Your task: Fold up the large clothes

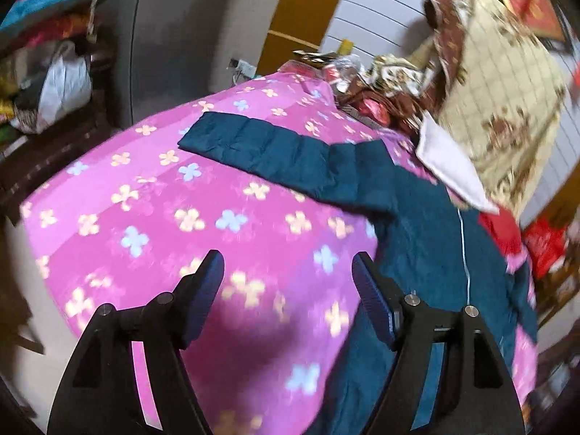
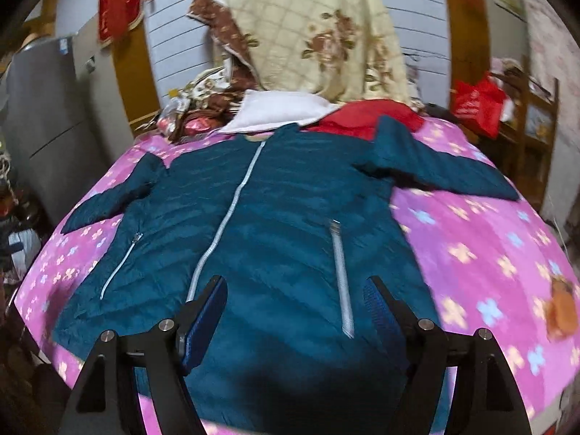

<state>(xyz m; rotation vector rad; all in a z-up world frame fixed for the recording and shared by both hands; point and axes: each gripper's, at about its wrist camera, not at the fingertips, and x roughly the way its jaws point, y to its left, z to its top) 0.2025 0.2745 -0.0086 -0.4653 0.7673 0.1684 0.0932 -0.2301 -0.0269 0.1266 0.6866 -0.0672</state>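
Observation:
A dark teal quilted jacket (image 2: pixel 275 224) with a pale grey front zip lies flat, front up, on a pink flowered bedspread (image 2: pixel 489 261), both sleeves spread out. In the left wrist view the jacket (image 1: pixel 417 210) fills the right side and its left sleeve (image 1: pixel 261 145) stretches across the bedspread (image 1: pixel 163 224). My left gripper (image 1: pixel 288 259) is open and empty above the bedspread, just left of the jacket's side edge. My right gripper (image 2: pixel 295 282) is open and empty above the jacket's lower front, near the hem.
At the bed's head a cream and brown floral quilt (image 2: pixel 319 32) hangs over a pile of bedding, with a white pillow (image 2: pixel 279 112) and a red cloth (image 2: pixel 362 117) beside the collar. Cluttered shelves (image 1: pixel 47 72) stand left of the bed. A red bag (image 2: pixel 476 107) hangs at right.

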